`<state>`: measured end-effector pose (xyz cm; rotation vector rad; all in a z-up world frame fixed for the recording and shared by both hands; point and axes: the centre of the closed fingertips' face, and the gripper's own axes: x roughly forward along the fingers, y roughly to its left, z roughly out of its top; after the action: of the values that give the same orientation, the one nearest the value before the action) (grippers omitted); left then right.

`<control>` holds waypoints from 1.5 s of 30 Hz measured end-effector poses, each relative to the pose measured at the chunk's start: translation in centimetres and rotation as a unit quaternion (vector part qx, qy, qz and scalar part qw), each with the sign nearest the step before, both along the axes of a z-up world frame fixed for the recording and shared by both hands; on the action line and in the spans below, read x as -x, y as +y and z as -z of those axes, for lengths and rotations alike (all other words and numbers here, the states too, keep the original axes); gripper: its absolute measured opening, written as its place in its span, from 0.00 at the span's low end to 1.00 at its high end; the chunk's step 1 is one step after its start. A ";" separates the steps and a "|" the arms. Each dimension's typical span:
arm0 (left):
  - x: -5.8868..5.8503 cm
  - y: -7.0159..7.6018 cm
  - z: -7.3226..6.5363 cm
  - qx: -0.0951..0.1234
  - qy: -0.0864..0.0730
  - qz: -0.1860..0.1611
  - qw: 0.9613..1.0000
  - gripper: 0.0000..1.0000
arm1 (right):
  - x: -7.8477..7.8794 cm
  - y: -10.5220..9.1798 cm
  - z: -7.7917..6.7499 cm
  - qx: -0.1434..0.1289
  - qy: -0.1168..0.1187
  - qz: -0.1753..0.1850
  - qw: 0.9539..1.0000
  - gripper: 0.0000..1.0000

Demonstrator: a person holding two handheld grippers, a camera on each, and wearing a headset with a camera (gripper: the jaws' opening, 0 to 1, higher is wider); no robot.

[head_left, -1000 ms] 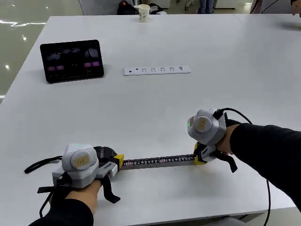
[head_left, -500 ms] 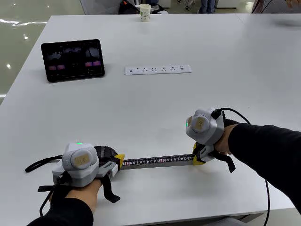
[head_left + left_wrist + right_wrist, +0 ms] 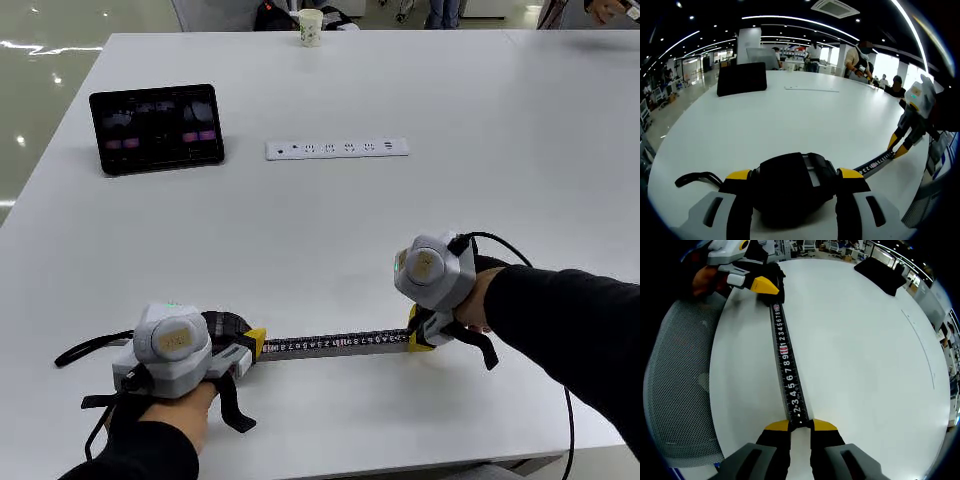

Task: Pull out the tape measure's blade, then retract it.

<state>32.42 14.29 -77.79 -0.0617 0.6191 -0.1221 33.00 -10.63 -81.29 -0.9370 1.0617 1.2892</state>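
The tape measure's black case (image 3: 225,326) rests on the white table (image 3: 330,230) near its front edge, with my left gripper (image 3: 247,346) shut on it. In the left gripper view the case (image 3: 792,182) sits between the yellow-tipped jaws. The numbered blade (image 3: 335,345) lies flat on the table, running right from the case. My right gripper (image 3: 419,339) is shut on the blade's end. In the right gripper view the blade (image 3: 785,355) stretches from my right gripper (image 3: 801,425) to the case (image 3: 773,278).
A black tablet (image 3: 155,127) stands at the back left. A white power strip (image 3: 337,149) lies mid-table and a paper cup (image 3: 311,27) sits at the far edge. A grey mesh chair (image 3: 675,380) stands beside the table's front edge. People stand beyond the table (image 3: 860,60).
My right gripper has slid a little left toward the case with the blade's end, so slightly less blade shows. The left gripper and case have stayed put.
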 end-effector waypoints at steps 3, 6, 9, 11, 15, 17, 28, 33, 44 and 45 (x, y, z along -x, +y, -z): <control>0.0 0.0 0.0 0.000 0.001 0.000 1.000 0.63 | 0.0 0.0 0.0 -0.001 0.001 0.001 1.000 0.11; 0.0 0.0 0.1 0.000 0.001 0.000 1.000 0.63 | 0.0 0.2 0.0 0.000 0.000 0.000 1.000 0.11; 0.0 0.0 0.1 0.000 0.002 0.001 1.000 0.63 | 0.0 0.2 0.0 0.000 0.001 0.002 1.000 0.11; 0.0 -0.1 0.1 0.000 0.002 0.001 1.000 0.63 | 0.0 0.3 0.0 -0.001 0.001 0.007 1.000 0.11; 0.0 0.0 0.1 0.000 0.003 0.001 1.000 0.63 | 0.0 0.4 0.0 -0.001 0.000 0.008 1.000 0.11; 0.0 0.0 0.1 0.000 0.003 0.001 1.000 0.63 | 0.0 0.5 0.0 -0.001 0.000 0.008 1.000 0.11; 0.0 0.0 0.0 0.000 0.003 0.001 1.000 0.63 | 0.0 0.8 -0.1 -0.002 -0.002 0.005 1.000 0.11; 0.0 -0.1 0.0 0.001 0.005 0.000 1.000 0.63 | 0.0 0.9 -0.1 -0.003 -0.001 0.005 1.000 0.11; 0.0 0.0 0.0 0.002 0.005 0.001 1.000 0.63 | 0.1 1.2 -0.1 0.000 -0.002 0.003 1.000 0.11; 0.0 0.0 0.0 0.002 0.005 0.000 1.000 0.63 | 0.1 1.3 -0.1 0.000 -0.002 0.003 1.000 0.11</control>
<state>32.40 14.26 -77.82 -0.0664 0.6286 -0.1240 32.94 -9.36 -81.21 -0.9352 1.0610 1.2828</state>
